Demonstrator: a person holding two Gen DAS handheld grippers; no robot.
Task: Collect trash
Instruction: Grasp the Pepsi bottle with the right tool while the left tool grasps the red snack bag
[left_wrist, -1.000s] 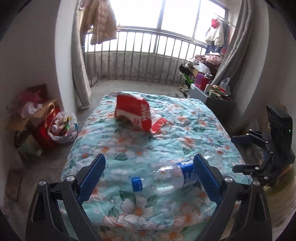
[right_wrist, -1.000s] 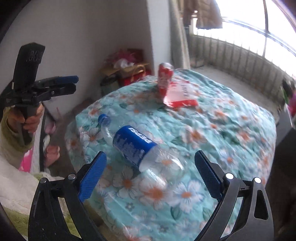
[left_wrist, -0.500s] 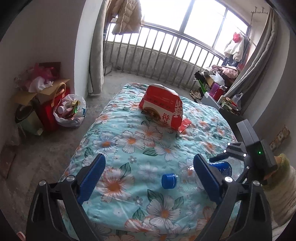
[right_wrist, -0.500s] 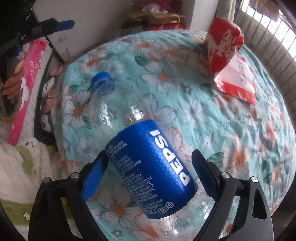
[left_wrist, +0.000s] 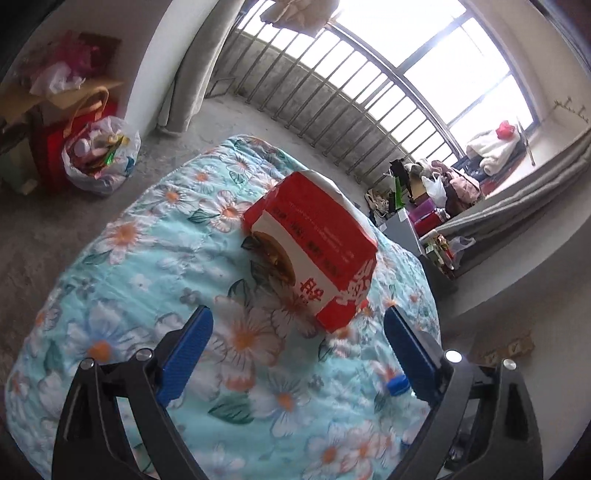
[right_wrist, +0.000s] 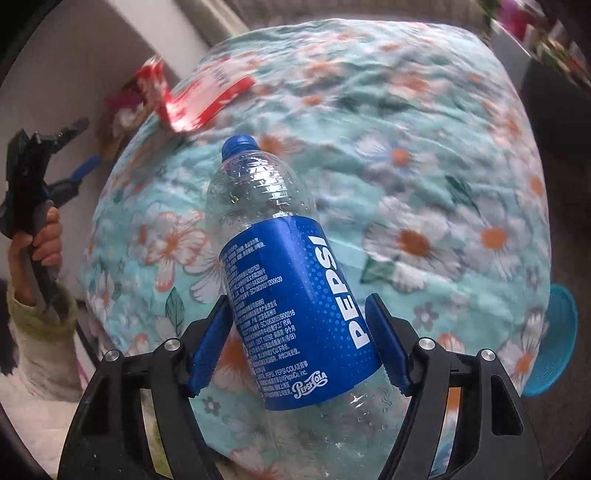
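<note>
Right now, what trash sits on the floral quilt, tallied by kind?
Plastic bottle: 1
Red carton: 1
Flat red wrapper: 1
Total: 3

My right gripper's (right_wrist: 295, 343) jaws closing around the Pepsi bottle (right_wrist: 288, 295), whose base runs under my frame and off the near edge; whether the pads (right_wrist: 210, 339) already press its label cannot be told. Far left, the red carton (right_wrist: 192, 96) smears into motion blur. From my left wrist, only the bottle's blue cap (left_wrist: 398, 384) shows beside my right finger (left_wrist: 413, 354), the rest hidden
</note>
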